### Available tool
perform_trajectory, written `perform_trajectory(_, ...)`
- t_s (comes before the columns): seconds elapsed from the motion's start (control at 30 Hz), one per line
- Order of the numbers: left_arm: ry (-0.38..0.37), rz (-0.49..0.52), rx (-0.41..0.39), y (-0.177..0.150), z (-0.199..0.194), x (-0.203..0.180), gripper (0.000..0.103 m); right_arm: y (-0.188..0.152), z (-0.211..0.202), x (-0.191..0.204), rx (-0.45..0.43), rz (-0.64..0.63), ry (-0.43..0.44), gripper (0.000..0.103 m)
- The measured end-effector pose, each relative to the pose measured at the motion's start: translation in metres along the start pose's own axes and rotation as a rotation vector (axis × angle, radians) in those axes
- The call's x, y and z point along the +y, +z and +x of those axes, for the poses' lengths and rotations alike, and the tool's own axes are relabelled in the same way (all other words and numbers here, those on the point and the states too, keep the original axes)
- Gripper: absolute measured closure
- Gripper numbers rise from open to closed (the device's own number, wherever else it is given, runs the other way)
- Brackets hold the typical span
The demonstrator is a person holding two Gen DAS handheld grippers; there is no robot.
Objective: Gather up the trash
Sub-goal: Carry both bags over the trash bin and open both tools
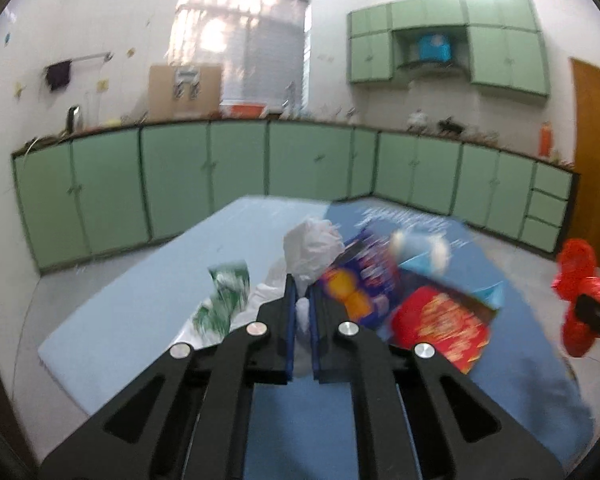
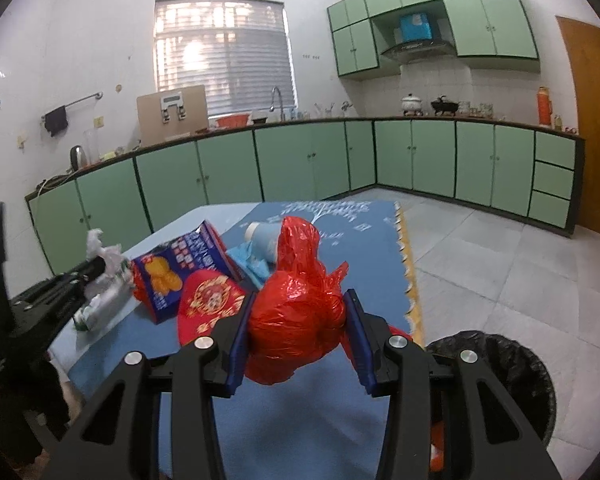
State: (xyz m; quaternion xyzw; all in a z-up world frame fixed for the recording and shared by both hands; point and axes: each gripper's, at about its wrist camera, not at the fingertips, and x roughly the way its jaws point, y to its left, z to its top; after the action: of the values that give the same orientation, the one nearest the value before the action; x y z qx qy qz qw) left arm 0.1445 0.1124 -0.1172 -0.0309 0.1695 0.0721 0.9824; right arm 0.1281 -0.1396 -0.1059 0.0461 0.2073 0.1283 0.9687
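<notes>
My right gripper (image 2: 298, 334) is clamped on a crumpled red plastic bag (image 2: 296, 312), jaws pressed into its sides so the loose film bunches into one wad I can carry. I hold it lifted off the worktop (image 2: 284, 420), above the near right edge, because the black-lined trash bin (image 2: 512, 372) stands on the floor just beyond that edge, and a short swing right should put the bag over the opening

My left gripper (image 1: 304, 312) is nearly closed, pinching a thin fold of a white plastic bag (image 1: 312, 252); the rest of the bag billows up past the fingertips. I grip it low so the whole bag should come away in one pull. The left view is blurred, so I cannot tell whether the bag is clear of the worktop

More trash lies toward the middle: a blue snack packet with orange fruit (image 2: 180, 268), a red printed packet (image 2: 210, 304) just beside it, a pale blue bottle (image 2: 262, 236) lying on its side behind them, and a green-and-white wrapper (image 1: 224, 300) near the left edge. With so much left, I judge the job only partly done
</notes>
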Motion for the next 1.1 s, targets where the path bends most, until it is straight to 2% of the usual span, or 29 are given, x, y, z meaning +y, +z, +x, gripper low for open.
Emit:
perform_trajectory(0.33,-0.265,0.021,-0.031,0.010,-0.020,-0.084,0.098,0.014,-0.026,-0.053,-0.065,0.049,-0.132,0.060)
perform_trajectory(0.63,-0.492,0.039,0.010,0.006,-0.003,-0.185,0.098,0.005,-0.041,-0.126,-0.055,0.115,-0.267,0.060)
perform_trajectory(0.77,-0.542,0.067,0.034,-0.001,0.011,-0.223,0.098,-0.006,-0.042,-0.162,-0.029,0.167,-0.322,0.060)
perform_trajectory(1.0,-0.603,0.086,0.123,-0.014,0.048,-0.283,0.097,-0.016,-0.032,-0.197,-0.007,0.215,-0.351,0.058)
perform_trajectory(1.1,-0.628,0.088,0.169,-0.019,0.061,-0.297,0.081,-0.020,-0.027,-0.211,0.008,0.246,-0.347,0.055)
